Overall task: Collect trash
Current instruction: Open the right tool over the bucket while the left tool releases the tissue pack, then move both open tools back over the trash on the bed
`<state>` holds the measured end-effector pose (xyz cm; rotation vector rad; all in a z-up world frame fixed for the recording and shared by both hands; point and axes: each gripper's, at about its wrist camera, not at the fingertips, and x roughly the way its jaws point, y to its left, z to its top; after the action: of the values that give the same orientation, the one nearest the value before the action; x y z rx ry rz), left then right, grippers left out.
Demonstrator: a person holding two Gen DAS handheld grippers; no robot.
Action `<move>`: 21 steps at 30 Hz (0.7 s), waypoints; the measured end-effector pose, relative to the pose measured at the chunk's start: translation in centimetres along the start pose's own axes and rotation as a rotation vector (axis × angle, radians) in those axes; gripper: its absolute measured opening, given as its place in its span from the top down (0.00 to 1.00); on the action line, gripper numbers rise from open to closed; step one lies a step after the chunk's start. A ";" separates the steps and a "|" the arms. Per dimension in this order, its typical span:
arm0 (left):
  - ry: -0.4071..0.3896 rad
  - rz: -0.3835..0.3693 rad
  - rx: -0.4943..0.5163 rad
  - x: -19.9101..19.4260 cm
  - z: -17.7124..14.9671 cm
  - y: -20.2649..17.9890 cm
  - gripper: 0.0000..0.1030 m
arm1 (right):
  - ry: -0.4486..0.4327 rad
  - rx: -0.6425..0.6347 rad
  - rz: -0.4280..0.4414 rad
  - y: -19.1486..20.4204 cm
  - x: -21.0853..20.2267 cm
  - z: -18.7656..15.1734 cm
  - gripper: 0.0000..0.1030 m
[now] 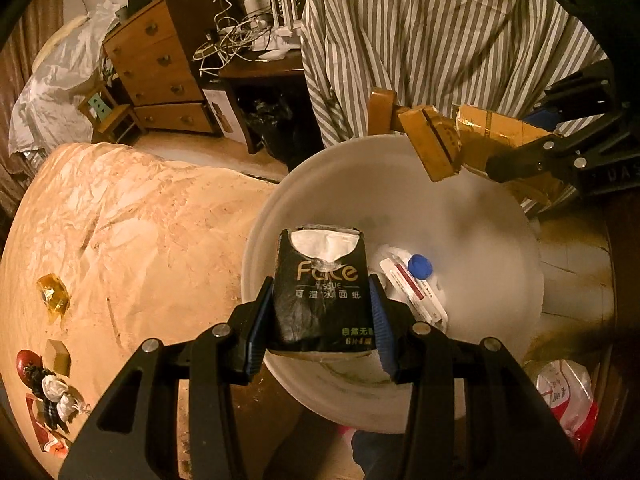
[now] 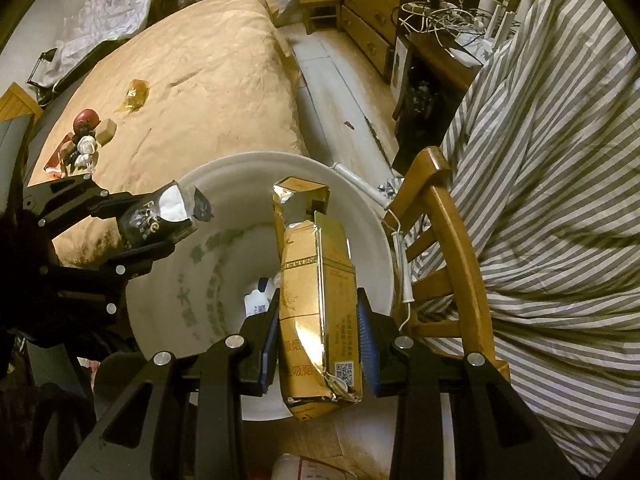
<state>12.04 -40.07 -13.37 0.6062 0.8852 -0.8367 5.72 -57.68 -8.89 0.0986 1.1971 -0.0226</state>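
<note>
Black tissue pack (image 1: pixel 323 294) and gold cigarette carton (image 2: pixel 320 308) held over the white basin (image 1: pixel 500 240), ready for dropping.
Left tongs (image 1: pixel 322 320) clench the pack just above the rim; right tongs (image 2: pixel 318 342) clench the carton, both angled downward. Next move, by judgement: release each into the basin, which already holds a blue-capped bottle (image 1: pixel 420 266).
</note>
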 end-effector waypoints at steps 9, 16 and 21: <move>-0.022 0.014 -0.014 -0.1 0.2 0.4 0.26 | -0.025 0.011 0.022 0.2 0.1 0.4 0.59; -0.019 0.017 -0.022 0.0 -0.1 0.6 0.22 | -0.040 0.029 0.036 0.0 0.1 0.0 0.56; -0.023 0.016 -0.024 -0.1 -0.1 0.7 0.22 | -0.050 0.043 0.041 -0.1 0.0 -0.3 0.55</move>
<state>12.52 -39.55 -13.28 0.5810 0.8676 -0.8158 5.39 -57.80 -9.00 0.1596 1.1444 -0.0149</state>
